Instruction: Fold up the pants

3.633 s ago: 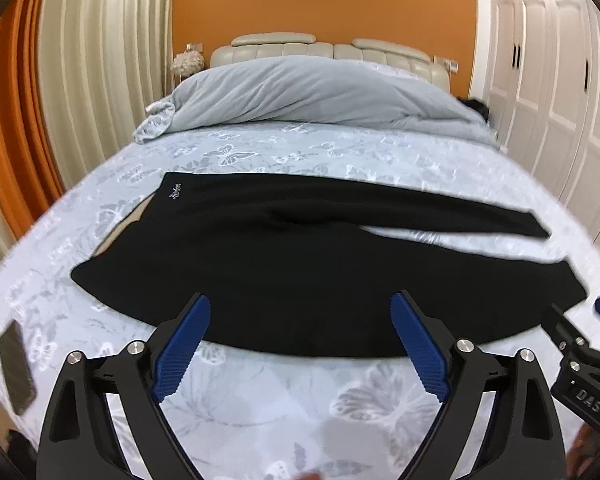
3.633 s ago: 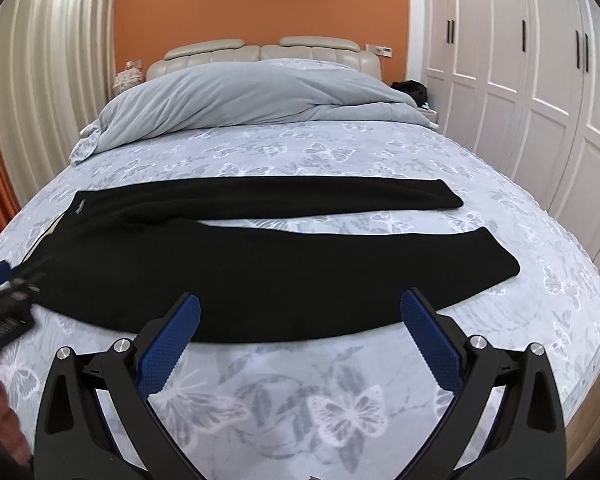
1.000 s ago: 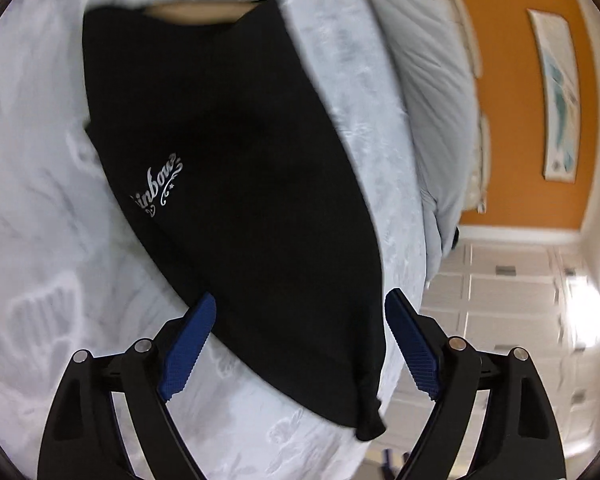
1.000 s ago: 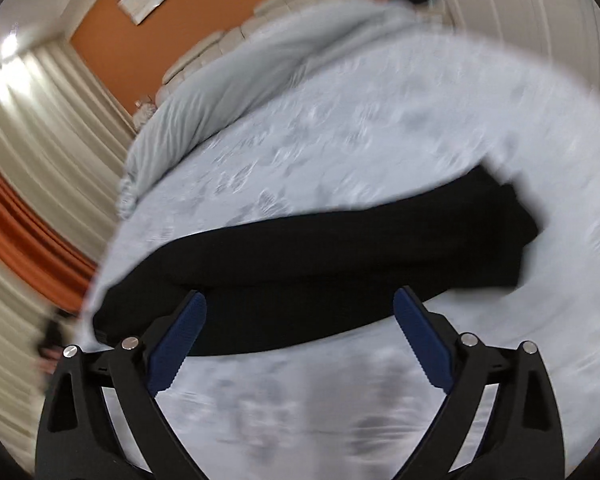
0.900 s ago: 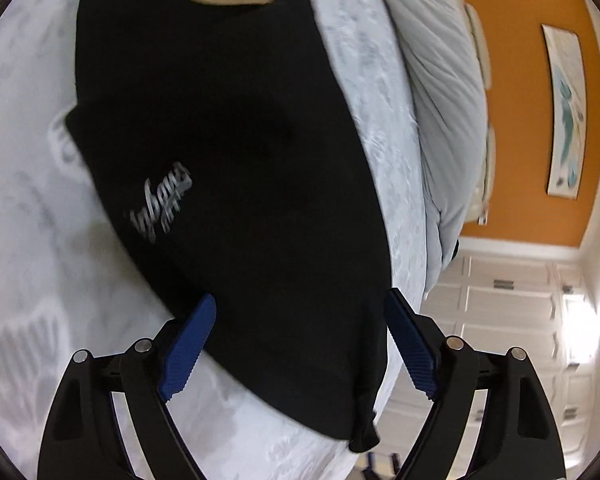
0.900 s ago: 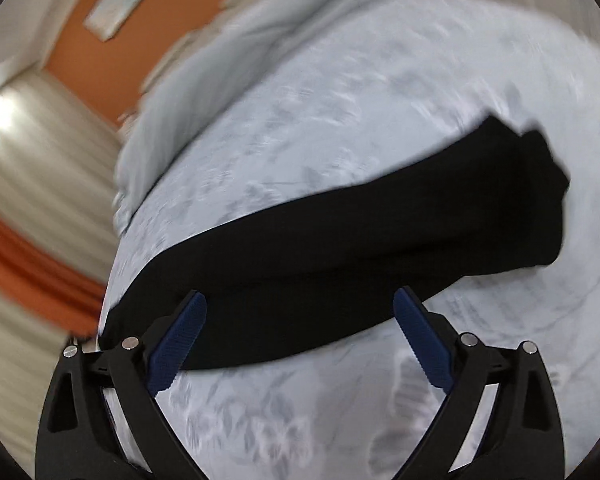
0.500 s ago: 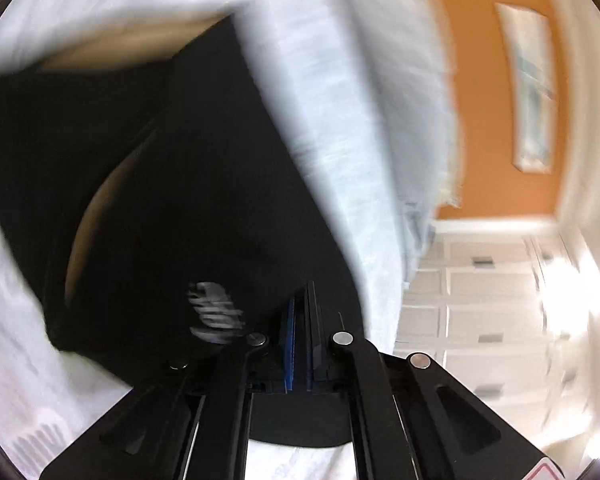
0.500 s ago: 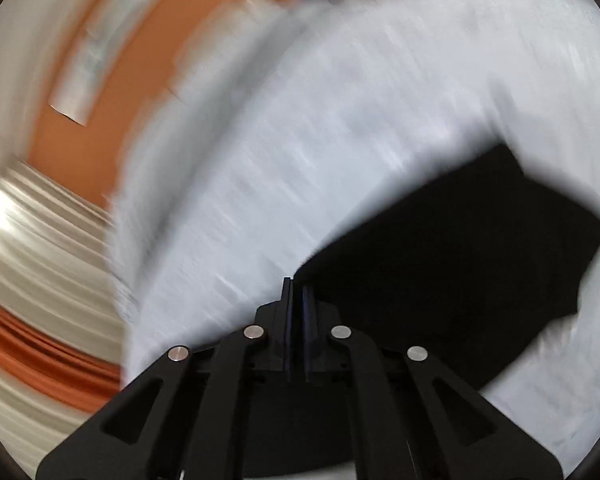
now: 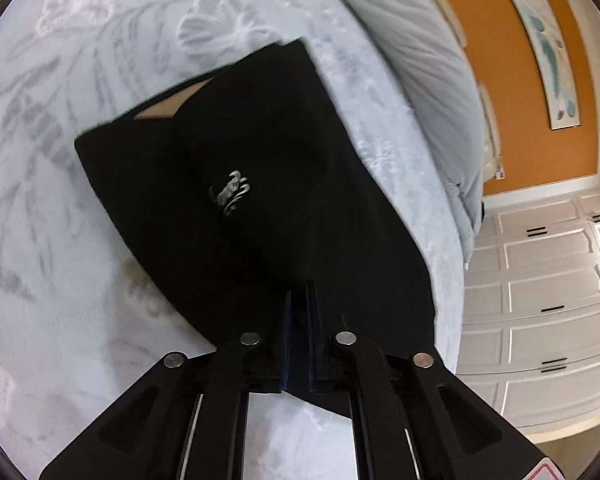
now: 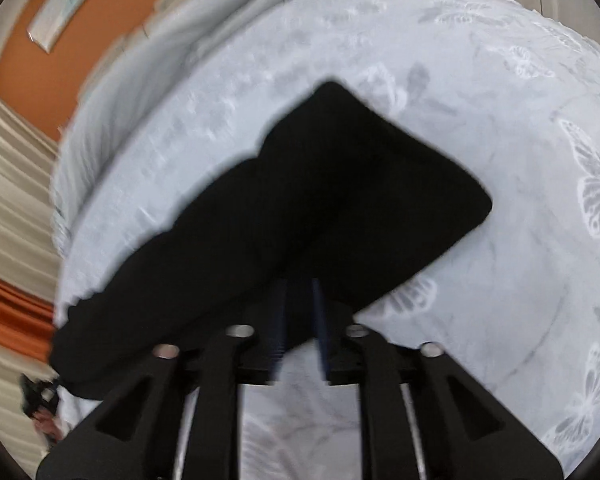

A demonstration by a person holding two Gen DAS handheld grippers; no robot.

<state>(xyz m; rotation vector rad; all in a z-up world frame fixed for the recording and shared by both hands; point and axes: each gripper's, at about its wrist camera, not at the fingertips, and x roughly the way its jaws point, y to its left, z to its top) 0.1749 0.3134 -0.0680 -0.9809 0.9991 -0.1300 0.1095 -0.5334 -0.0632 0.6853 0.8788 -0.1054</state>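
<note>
Black pants with a small white logo lie on a pale butterfly-print bedspread. In the left wrist view my left gripper is shut on the near edge of the waist end; the tan inside of the waistband shows at the far left. In the right wrist view my right gripper is shut on the near edge of the pants at the leg cuff end, and the fabric lifts in a peak above it. The rest of the legs trails off to the left.
A grey duvet is bunched at the head of the bed under an orange wall with a picture. White wardrobe doors stand beside the bed. Cream and orange curtains hang on the other side.
Both grippers came down from open above the bed onto the pants' near edge and closed on it, left at the waist, right at the cuffs. The fabric now lifts with them.
</note>
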